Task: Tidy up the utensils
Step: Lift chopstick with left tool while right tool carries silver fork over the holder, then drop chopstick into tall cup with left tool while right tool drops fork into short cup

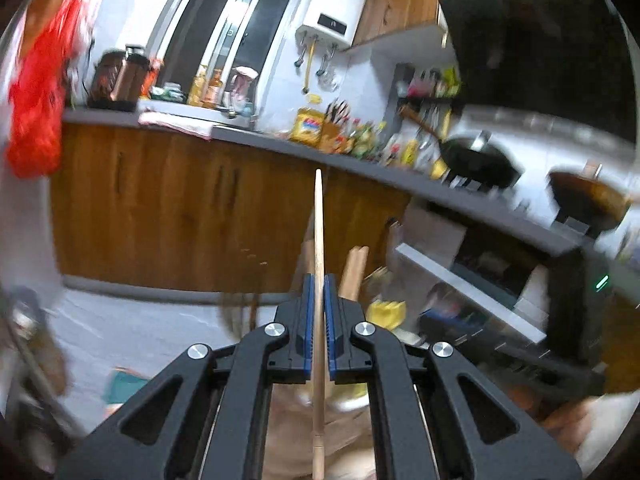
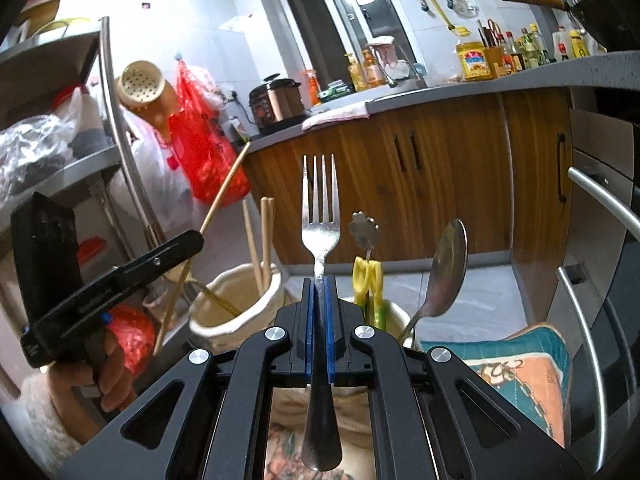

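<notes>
Left side first: the left tool [image 1: 319, 284] is clamped tight on a long pale wooden chopstick [image 1: 318, 240], which runs straight out along the fingers, tip pointing away and up. In the right wrist view that same chopstick slants up to the right from the left tool, out to the left of the holders and clear of them.

Moving right, here's the cream ceramic utensil holder [image 2: 236, 300], mouth open upward, with two wooden chopsticks [image 2: 260, 240] already standing in it. That holder lies just to the right of the left tool and below the chopstick's line, so I'd judge the left hand is the nearer one for it; the chopstick would need tipping upright over that mouth.

Centre now: the right tool [image 2: 319, 284] grips a silver metal fork [image 2: 320, 208] by the neck, tines straight up, handle running back under the camera. Just beyond and to the right sits a second cream holder [image 2: 394, 312], partly hidden behind the tool, holding a yellow-green clip-like utensil [image 2: 369, 280] with a flower-shaped metal end and a silver metal spoon [image 2: 444, 268], bowl up.

What the holders stand on is hidden. Behind them are wooden cabinets and a grey tabletop [image 2: 460, 88].
</notes>
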Demonstrator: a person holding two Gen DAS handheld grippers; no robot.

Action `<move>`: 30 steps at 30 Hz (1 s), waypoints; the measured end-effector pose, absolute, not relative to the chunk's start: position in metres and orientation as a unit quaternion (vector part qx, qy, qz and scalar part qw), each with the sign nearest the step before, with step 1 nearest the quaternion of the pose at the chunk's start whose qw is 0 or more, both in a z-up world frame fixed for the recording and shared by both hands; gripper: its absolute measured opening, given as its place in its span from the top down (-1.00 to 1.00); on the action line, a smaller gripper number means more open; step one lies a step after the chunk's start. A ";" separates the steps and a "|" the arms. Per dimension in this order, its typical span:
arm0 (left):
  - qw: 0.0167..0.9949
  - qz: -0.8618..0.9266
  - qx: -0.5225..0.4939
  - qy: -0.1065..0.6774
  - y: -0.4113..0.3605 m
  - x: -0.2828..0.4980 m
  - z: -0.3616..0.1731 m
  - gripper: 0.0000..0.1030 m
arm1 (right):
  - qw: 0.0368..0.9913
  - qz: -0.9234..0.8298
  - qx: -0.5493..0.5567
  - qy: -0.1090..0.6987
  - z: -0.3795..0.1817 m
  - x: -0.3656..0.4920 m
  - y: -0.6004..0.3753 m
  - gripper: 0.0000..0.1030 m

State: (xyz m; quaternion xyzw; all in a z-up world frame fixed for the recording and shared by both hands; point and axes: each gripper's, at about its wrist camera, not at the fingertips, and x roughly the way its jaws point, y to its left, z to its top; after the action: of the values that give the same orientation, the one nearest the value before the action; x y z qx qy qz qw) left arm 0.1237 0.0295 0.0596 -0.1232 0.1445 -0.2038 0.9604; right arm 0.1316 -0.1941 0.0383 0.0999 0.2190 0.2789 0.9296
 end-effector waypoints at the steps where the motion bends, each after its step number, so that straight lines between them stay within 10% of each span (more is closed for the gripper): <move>1: 0.956 -0.215 -0.144 0.140 0.030 0.128 0.059 0.91 | 0.930 0.279 0.104 0.217 0.038 0.133 -0.194 0.88; 30: 0.974 -0.195 -0.098 0.070 -0.016 0.136 0.056 0.91 | 0.959 0.239 0.082 0.125 0.029 0.156 -0.184 0.88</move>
State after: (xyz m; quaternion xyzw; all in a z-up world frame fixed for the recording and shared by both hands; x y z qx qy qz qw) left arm 0.1355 -0.0163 0.0563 -0.0978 0.0695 -0.1945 0.9735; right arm 0.1556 -0.1841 0.0291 0.0818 0.1252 0.2392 0.9594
